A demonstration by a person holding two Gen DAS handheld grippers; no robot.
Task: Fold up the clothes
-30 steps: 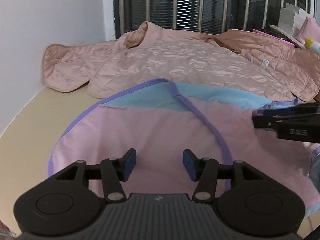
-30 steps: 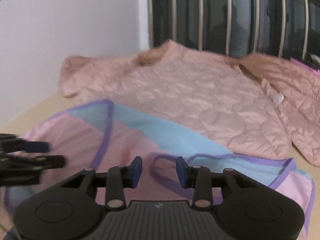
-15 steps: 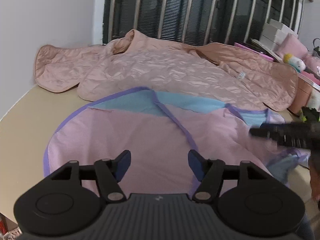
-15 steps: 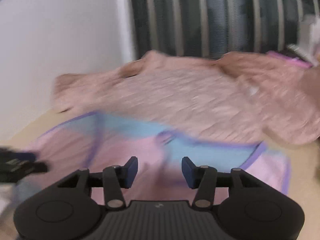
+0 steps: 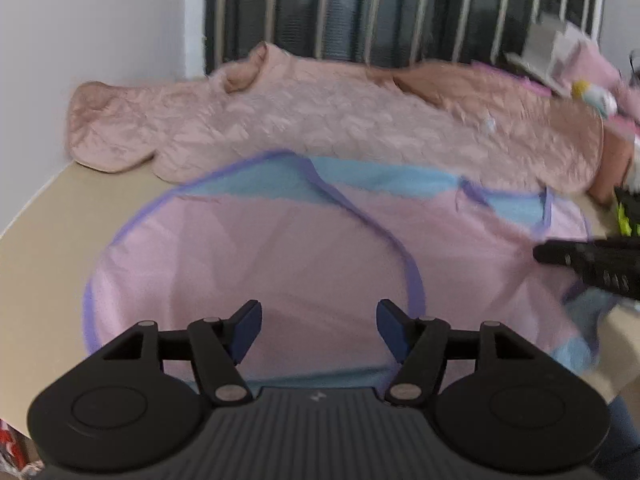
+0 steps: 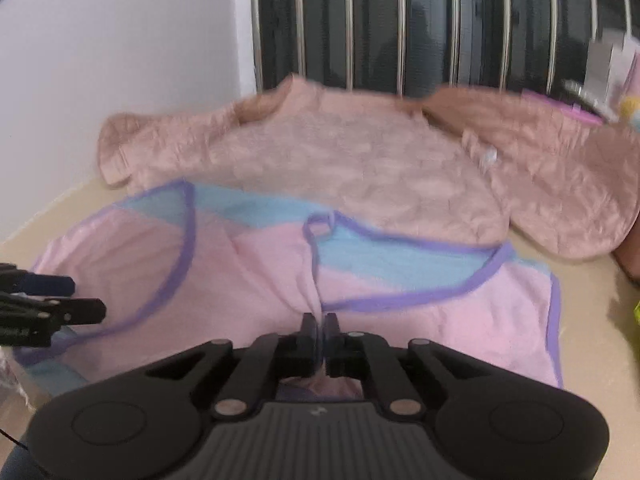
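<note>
Pink shirt (image 6: 256, 276) was pinched by closed right gripper (image 6: 319, 330) | left gripper (image 5: 319, 330) was held wide apart, empty, above shirt | quilted jacket (image 5: 320, 120) was spread behind

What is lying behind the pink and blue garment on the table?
Behind the pink and blue garment lies a quilted peach jacket, spread out before the barred window. The garment's blue far edge meets the jacket's near hem; any overlap there is unclear.

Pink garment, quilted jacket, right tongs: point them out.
pink garment (image 6: 460, 320), right wrist view, flat pink panel.
quilted jacket (image 6: 360, 160), right wrist view, back panel.
right tongs (image 6: 320, 326), right wrist view, closed tips pinching fabric.
</note>
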